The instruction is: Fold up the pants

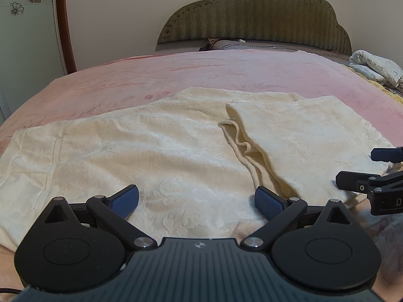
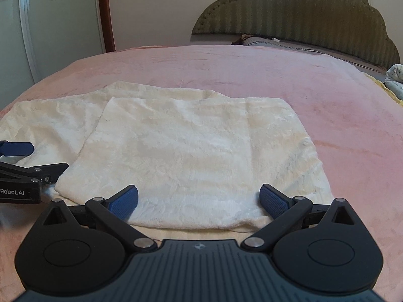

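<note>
Cream pants (image 1: 141, 151), partly folded, flat on pink blanket (image 1: 176, 75). Left gripper (image 1: 196, 201) spread wide, empty; right gripper (image 2: 199, 201) likewise, above fold.

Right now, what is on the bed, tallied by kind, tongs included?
Cream pants: 1
Pink blanket: 1
Printed white bundle, far right corner: 1
Tongs: 2, left tongs and right tongs, both open over the pants
Total: 5
</note>
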